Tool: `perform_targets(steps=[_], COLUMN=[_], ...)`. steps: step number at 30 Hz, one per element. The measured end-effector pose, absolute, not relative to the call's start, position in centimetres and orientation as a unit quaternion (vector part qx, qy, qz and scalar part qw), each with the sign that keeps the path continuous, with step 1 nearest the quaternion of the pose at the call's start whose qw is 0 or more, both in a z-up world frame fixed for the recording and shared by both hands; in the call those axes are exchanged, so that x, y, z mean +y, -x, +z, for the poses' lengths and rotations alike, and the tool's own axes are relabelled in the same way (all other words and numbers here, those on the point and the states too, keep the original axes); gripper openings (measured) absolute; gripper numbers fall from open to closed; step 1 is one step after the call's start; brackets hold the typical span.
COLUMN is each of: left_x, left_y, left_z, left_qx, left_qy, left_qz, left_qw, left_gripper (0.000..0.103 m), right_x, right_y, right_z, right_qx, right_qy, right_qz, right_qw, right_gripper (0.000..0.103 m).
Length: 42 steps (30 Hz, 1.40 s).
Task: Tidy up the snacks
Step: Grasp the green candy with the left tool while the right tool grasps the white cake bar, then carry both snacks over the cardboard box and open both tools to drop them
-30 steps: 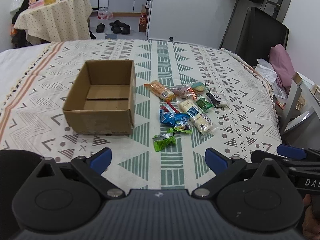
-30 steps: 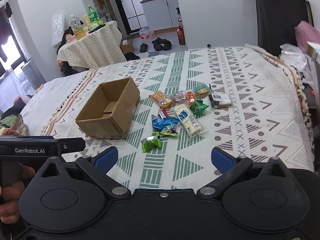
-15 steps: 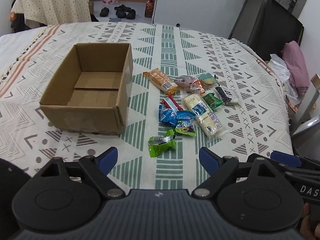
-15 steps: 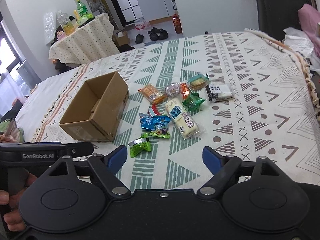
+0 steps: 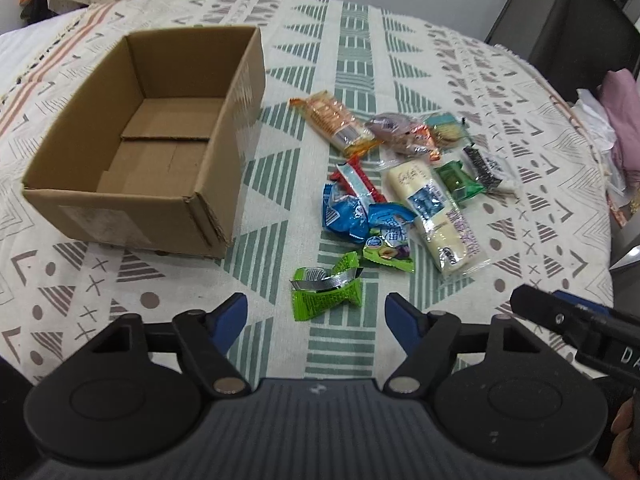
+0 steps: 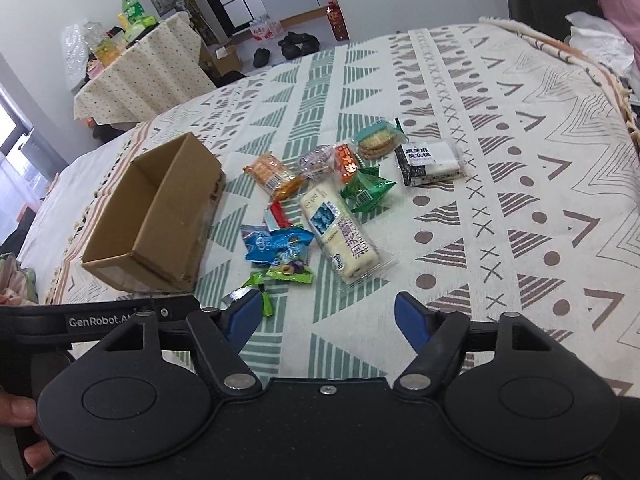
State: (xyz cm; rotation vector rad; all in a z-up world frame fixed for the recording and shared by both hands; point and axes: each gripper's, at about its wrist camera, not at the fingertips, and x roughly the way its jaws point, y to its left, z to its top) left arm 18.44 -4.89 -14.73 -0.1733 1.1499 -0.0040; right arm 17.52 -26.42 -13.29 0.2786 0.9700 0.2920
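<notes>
An empty cardboard box (image 5: pixel 140 152) (image 6: pixel 160 216) stands open on the patterned cloth. Right of it lie several snack packets: a bright green one (image 5: pixel 326 290) nearest me, blue ones (image 5: pixel 352 216) (image 6: pixel 276 242), a long white cake bar (image 5: pixel 434 212) (image 6: pixel 342 232), an orange cracker pack (image 5: pixel 336 124) (image 6: pixel 272 176), a dark green packet (image 6: pixel 364 190) and a black-and-white packet (image 6: pixel 430 160). My left gripper (image 5: pixel 316 316) is open and empty, just short of the bright green packet. My right gripper (image 6: pixel 326 312) is open and empty, near the cake bar's close end.
The cloth-covered surface (image 6: pixel 520 160) drops off at the right edge. A dotted-cloth side table with bottles (image 6: pixel 136 68) stands far left. Shoes (image 6: pixel 292 44) lie on the floor behind. Pink clothing (image 5: pixel 624 120) lies at the right.
Both grippers have moved forward and lower toward the snack pile. The box and packets look larger. Both stay open.
</notes>
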Motion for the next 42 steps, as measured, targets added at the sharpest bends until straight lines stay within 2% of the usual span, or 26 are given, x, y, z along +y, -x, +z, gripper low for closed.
perform_targets(steps=[11,17,23,29,31,33,34,36,39,42], left_x=[-5.4,-5.6,-5.6,-5.2,-5.0,-4.7,-4.6,-4.4,-4.0,-3.5], left_y=[-21.7,-23.0,-23.2,-23.1,-23.1,-23.0,-22.9,-22.6,-22.0,-21.3], left_z=[-18.6,-20.2,-20.4,-19.5,-19.0,-18.5,-18.1,-17.4,-15.9,-14.6], left_qx=[0.577,0.594,0.589,0.581,0.578,0.575,0.574,0.57,0.558,0.546], left_qy=[0.084,0.088,0.099,0.103,0.105,0.106,0.105,0.107,0.107,0.111], left_qz=[0.003,0.005,0.008,0.007,0.005,0.003,0.001,-0.002,-0.007,-0.011], left_qw=[0.813,0.8,0.802,0.808,0.809,0.811,0.812,0.815,0.823,0.83], left_gripper=[0.065,0.047,0.04,0.039,0.039,0.038,0.038,0.038,0.038,0.038], right_x=[-25.5,-25.3,-24.6,-23.8,-23.1,-22.5,-22.5,-22.1,-21.9,-22.0], right_y=[-21.5,-23.4,-24.6,-26.3,-26.7,-26.7,-26.6,-26.2,-25.5,-24.5], right_z=[-16.1,-17.3,-18.3,-19.2,-20.0,-21.0,-21.2,-20.7,-19.7,-18.7], right_qx=[0.487,0.493,0.497,0.497,0.51,0.533,0.535,0.537,0.534,0.527], right_qy=[-0.116,-0.116,-0.102,-0.103,-0.094,-0.08,-0.083,-0.069,-0.075,-0.084], right_qz=[0.145,0.138,0.137,0.131,0.135,0.131,0.129,0.13,0.131,0.129], right_qw=[0.853,0.851,0.851,0.851,0.844,0.832,0.831,0.831,0.832,0.836], right_gripper=[0.06,0.06,0.059,0.058,0.055,0.042,0.042,0.032,0.024,0.021])
